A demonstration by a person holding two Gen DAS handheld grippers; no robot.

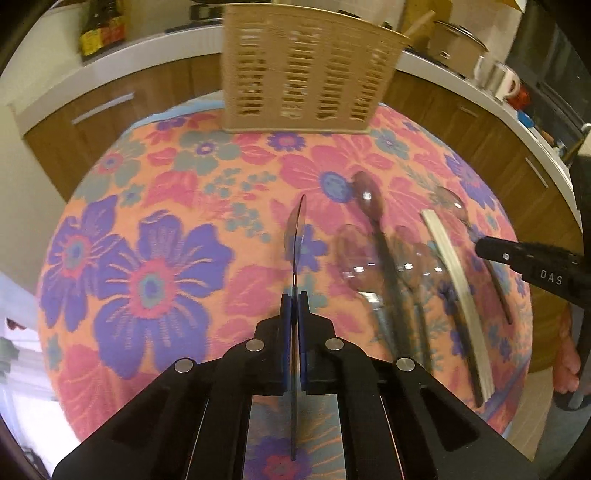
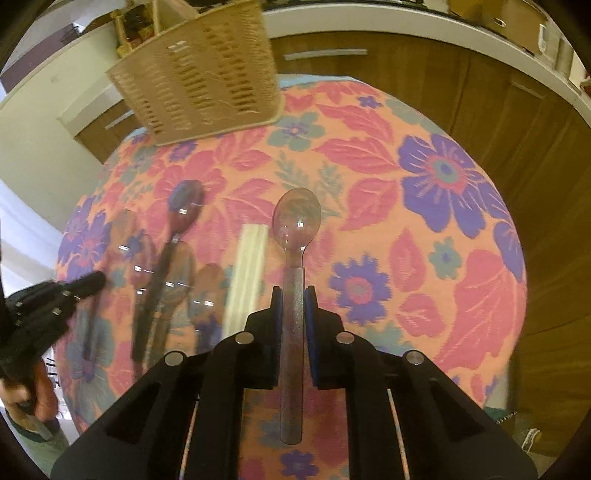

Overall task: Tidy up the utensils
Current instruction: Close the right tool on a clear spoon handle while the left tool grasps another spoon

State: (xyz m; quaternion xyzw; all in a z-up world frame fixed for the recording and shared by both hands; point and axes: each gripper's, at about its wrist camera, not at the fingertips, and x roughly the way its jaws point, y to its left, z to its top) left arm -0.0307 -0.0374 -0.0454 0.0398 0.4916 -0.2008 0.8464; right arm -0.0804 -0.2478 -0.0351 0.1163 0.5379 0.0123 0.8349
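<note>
My left gripper is shut on a clear plastic spoon, held edge-on above the flowered table. My right gripper is shut on another clear spoon, bowl up and pointing ahead. A beige slotted utensil basket stands at the far edge of the table; it also shows in the right wrist view. Several more clear spoons and a white stick-like utensil lie on the cloth between the grippers. The right gripper's tip shows at the right of the left wrist view.
The round table wears a pink, orange and purple flowered cloth. Wooden cabinets with a white counter curve behind it, holding bottles, a pot and a mug. The left gripper shows at the left of the right wrist view.
</note>
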